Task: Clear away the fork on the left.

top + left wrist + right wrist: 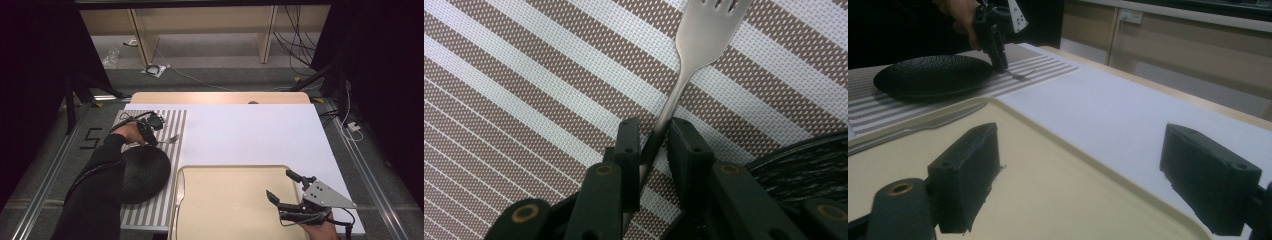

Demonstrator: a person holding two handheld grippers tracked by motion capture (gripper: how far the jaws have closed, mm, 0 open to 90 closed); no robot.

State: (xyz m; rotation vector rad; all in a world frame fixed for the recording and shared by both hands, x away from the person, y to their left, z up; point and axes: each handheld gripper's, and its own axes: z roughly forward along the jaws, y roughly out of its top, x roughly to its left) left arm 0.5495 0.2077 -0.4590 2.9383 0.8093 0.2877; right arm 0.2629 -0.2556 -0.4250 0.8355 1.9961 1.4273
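I am gripping the fork (704, 47) with my left tool (655, 131): its jaws are pinching the slim handle between them, while the tines are lying ahead on the striped placemat (524, 75), just beside the rim of the black plate (145, 172). In the high view the left tool (150, 131) is sitting above the plate on that mat. I judge this to be the pick-up step, with the lift not yet made. My right tool (287, 187) is hovering spread wide and holding nothing over the beige tray (225, 200), and a knife (179, 192) is resting along the tray's left edge. Next I am expecting to raise the fork straight off the surface, keeping the pinch firm so the thin handle does not twist.
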